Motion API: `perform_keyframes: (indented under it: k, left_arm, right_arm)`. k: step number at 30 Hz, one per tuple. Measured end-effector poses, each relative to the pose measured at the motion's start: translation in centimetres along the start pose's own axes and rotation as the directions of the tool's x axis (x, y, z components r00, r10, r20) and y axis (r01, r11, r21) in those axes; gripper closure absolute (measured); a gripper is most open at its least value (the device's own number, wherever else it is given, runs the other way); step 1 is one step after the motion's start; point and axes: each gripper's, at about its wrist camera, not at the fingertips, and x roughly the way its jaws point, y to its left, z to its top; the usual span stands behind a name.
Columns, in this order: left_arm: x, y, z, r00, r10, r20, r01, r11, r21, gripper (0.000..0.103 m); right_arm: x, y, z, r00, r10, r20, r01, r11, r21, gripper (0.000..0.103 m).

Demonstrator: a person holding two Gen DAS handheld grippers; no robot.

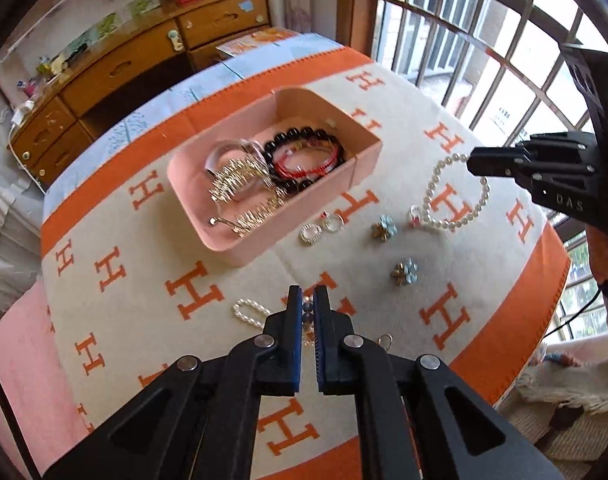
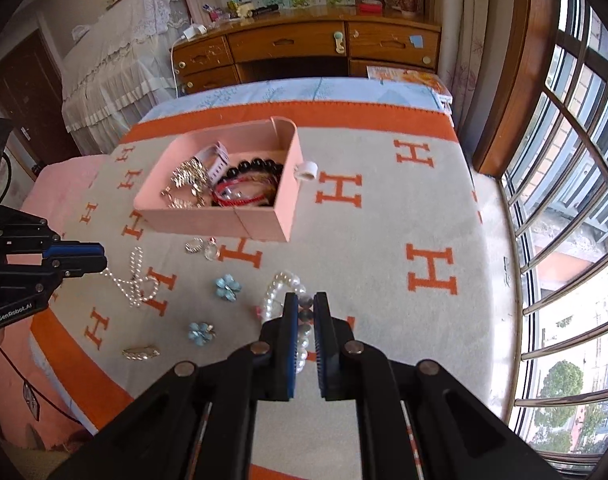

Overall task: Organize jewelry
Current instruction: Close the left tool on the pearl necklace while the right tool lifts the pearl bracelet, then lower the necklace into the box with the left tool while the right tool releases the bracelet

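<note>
A pink tray (image 1: 288, 232) (image 2: 208, 222) holds black bead bracelets, red cords and gold pieces. My left gripper (image 1: 307, 300) (image 2: 100, 260) is shut on a thin pearl necklace (image 1: 250, 314) (image 2: 134, 280) lying on the blanket. My right gripper (image 2: 305, 304) (image 1: 473, 162) is shut on a chunky pearl bracelet (image 2: 278, 292) (image 1: 455, 196). Two blue flower pieces (image 1: 383, 227) (image 2: 228, 286) lie between the grippers. Silver rings (image 1: 311, 234) (image 2: 194, 246) lie by the tray's front wall.
An orange and cream H-pattern blanket (image 1: 443, 320) (image 2: 383, 220) covers the surface. A gold clip (image 2: 140, 353) lies near the front. A white roll (image 2: 307, 170) sits beside the tray. A wooden dresser (image 2: 304, 46) stands behind; a barred window (image 2: 563, 200) is at the right.
</note>
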Motion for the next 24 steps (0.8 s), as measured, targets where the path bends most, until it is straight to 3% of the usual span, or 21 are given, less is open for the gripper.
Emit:
perform_keyframes:
  k: [6, 11, 18, 24]
  left_arm:
    - [-4.2, 2.2, 1.9, 0.994, 0.062, 0.092, -0.051, 0.992, -0.119, 0.1]
    - [-7.5, 4.4, 3.8, 0.982, 0.107, 0.158, -0.073, 0.976, -0.207, 0.1]
    - [-10.7, 6.4, 6.5, 0.961, 0.14, 0.237, -0.066, 0.954, -0.294, 0.1]
    - [-13.4, 7.3, 9.3, 0.938, 0.164, 0.306, -0.057, 0.942, -0.33, 0.1]
  right_arm:
    - [-4.1, 1.7, 3.3, 0.989, 0.006, 0.148, -0.005, 1.0, -0.004, 0.096]
    - [-4.8, 2.5, 6.6, 0.977, 0.015, 0.214, -0.02, 1.0, 0.018, 0.096]
    - [-1.5, 4.1, 10.2, 0.975, 0.054, 0.217, -0.061, 0.998, 0.025, 0.096]
    - [3.6, 4.2, 11.7, 0.985, 0.069, 0.157, -0.082, 0.994, 0.073, 0.095]
